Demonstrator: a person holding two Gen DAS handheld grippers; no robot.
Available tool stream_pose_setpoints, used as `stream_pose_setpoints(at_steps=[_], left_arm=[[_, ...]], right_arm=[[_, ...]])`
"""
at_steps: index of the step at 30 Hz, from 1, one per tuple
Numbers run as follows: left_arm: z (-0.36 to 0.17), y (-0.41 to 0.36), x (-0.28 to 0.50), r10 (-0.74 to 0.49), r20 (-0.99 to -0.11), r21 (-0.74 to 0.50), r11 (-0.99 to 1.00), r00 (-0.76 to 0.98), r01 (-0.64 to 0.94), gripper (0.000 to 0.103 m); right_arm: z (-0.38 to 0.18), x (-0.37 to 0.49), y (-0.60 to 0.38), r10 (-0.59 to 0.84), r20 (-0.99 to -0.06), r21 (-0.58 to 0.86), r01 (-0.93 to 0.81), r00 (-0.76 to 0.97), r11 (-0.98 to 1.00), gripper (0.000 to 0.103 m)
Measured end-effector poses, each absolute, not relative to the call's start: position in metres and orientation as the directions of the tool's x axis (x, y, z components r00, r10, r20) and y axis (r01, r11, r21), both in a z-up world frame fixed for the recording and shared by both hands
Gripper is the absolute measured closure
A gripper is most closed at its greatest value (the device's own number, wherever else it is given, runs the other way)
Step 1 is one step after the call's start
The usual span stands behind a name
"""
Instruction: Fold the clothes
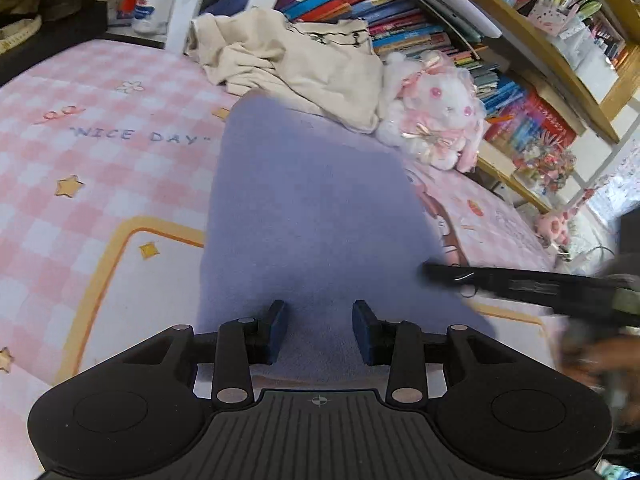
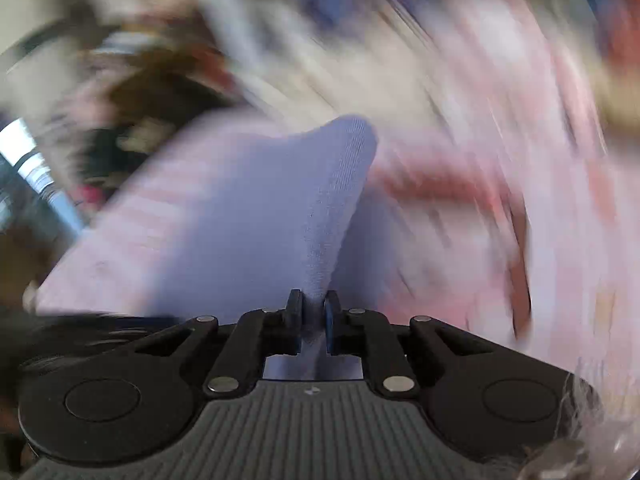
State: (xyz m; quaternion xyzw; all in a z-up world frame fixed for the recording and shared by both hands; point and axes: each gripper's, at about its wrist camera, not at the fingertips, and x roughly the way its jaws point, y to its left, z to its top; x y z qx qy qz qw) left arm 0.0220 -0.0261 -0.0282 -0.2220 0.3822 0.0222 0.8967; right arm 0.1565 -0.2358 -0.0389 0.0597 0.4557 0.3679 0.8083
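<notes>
My right tongs clench a raised fold of the lavender garment, which lies on the pink checked bed sheet. My left tongs stand released over its near edge. Free sheet lies on the left; a beige garment and a plush bunny are behind.

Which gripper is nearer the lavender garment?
Right. The right gripper pinches a fold of the lavender garment; the left gripper stands open over its near edge, pads apart.
</notes>
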Motion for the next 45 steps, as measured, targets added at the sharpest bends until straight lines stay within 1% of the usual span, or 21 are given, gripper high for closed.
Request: stream_pose_setpoints(at_steps=[2, 5, 7, 9, 12, 13, 15, 16, 19, 22, 23, 27, 30, 32, 35, 36, 37, 38, 40, 43, 45], left_arm=[[-0.025, -0.030, 0.023, -0.123, -0.704, -0.358, 0.912, 0.700, -0.200, 0.067], [-0.014, -0.035, 0.015, -0.099, -0.703, -0.319, 0.929, 0.704, -0.188, 0.067], [-0.004, -0.035, 0.006, -0.080, -0.676, -0.309, 0.933, 0.733, -0.183, 0.067], [0.002, -0.034, 0.001, -0.073, -0.654, -0.308, 0.935, 0.753, -0.177, 0.067], [0.006, -0.031, 0.004, -0.060, -0.644, -0.302, 0.936, 0.763, -0.182, 0.067], [0.005, -0.030, 0.008, -0.051, -0.649, -0.297, 0.935, 0.759, -0.191, 0.067], [-0.001, -0.026, 0.018, -0.046, -0.671, -0.302, 0.928, 0.740, -0.217, 0.067], [-0.007, -0.023, 0.023, -0.049, -0.694, -0.309, 0.921, 0.719, -0.236, 0.067], [-0.020, -0.017, 0.029, -0.064, -0.720, -0.337, 0.903, 0.691, -0.267, 0.067], [-0.023, -0.012, 0.026, -0.092, -0.711, -0.384, 0.882, 0.697, -0.274, 0.067], [-0.024, -0.012, 0.026, -0.094, -0.711, -0.385, 0.881, 0.696, -0.274, 0.067], [-0.021, -0.018, 0.025, -0.073, -0.722, -0.347, 0.898, 0.688, -0.269, 0.067], [-0.012, -0.027, 0.017, -0.032, -0.719, -0.307, 0.911, 0.694, -0.276, 0.066], [-0.006, -0.035, 0.012, -0.009, -0.715, -0.278, 0.921, 0.699, -0.272, 0.066], [0.002, -0.045, 0.003, 0.022, -0.714, -0.243, 0.929, 0.700, -0.278, 0.066], [0.004, -0.047, 0.000, 0.034, -0.715, -0.233, 0.930, 0.699, -0.284, 0.063], [0.006, -0.049, -0.003, 0.050, -0.717, -0.224, 0.928, 0.695, -0.297, 0.052], [0.008, -0.051, -0.006, 0.068, -0.718, -0.213, 0.926, 0.693, -0.312, 0.045], [0.011, -0.055, -0.015, 0.112, -0.714, -0.187, 0.921, 0.692, -0.342, 0.024], [0.010, -0.058, -0.023, 0.132, -0.721, -0.167, 0.919, 0.680, -0.356, 0.015], [0.008, -0.058, -0.025, 0.130, -0.734, -0.163, 0.919, 0.667, -0.358, 0.012]], right_arm=[[-0.046, 0.165, -0.243, 0.682, -0.671, 0.521, -0.470, 0.290, 0.712, 0.089], [-0.034, 0.161, -0.241, 0.675, -0.677, 0.485, -0.513, 0.293, 0.708, 0.078], [-0.027, 0.155, -0.243, 0.679, -0.678, 0.475, -0.537, 0.283, 0.698, 0.076], [-0.021, 0.149, -0.245, 0.684, -0.679, 0.470, -0.557, 0.268, 0.685, 0.070], [-0.024, 0.150, -0.238, 0.682, -0.680, 0.483, -0.536, 0.268, 0.692, 0.065], [-0.026, 0.151, -0.235, 0.681, -0.681, 0.488, -0.527, 0.269, 0.696, 0.066], [-0.028, 0.152, -0.231, 0.661, -0.696, 0.476, -0.509, 0.282, 0.718, 0.088], [-0.026, 0.150, -0.231, 0.661, -0.695, 0.473, -0.513, 0.283, 0.717, 0.090], [-0.001, 0.125, -0.241, 0.726, -0.618, 0.462, -0.607, 0.302, 0.646, 0.091], [-0.009, 0.122, -0.237, 0.669, -0.662, 0.382, -0.615, 0.339, 0.690, 0.091], [-0.017, 0.126, -0.237, 0.660, -0.673, 0.393, -0.593, 0.335, 0.702, 0.090], [-0.039, 0.143, -0.242, 0.661, -0.691, 0.471, -0.512, 0.292, 0.718, 0.086], [-0.031, 0.141, -0.248, 0.664, -0.686, 0.461, -0.528, 0.298, 0.713, 0.073], [-0.027, 0.137, -0.253, 0.667, -0.682, 0.460, -0.532, 0.301, 0.711, 0.071], [-0.020, 0.128, -0.258, 0.667, -0.682, 0.454, -0.542, 0.300, 0.708, 0.063], [-0.018, 0.124, -0.260, 0.667, -0.682, 0.452, -0.543, 0.301, 0.708, 0.057], [-0.016, 0.120, -0.262, 0.666, -0.682, 0.451, -0.544, 0.301, 0.708, 0.053], [-0.015, 0.116, -0.265, 0.664, -0.683, 0.449, -0.543, 0.303, 0.709, 0.046], [-0.015, 0.110, -0.269, 0.652, -0.695, 0.446, -0.529, 0.303, 0.722, 0.037], [-0.021, 0.102, -0.274, 0.629, -0.724, 0.447, -0.501, 0.283, 0.741, 0.028], [-0.025, 0.101, -0.275, 0.625, -0.732, 0.458, -0.485, 0.271, 0.745, 0.027]])
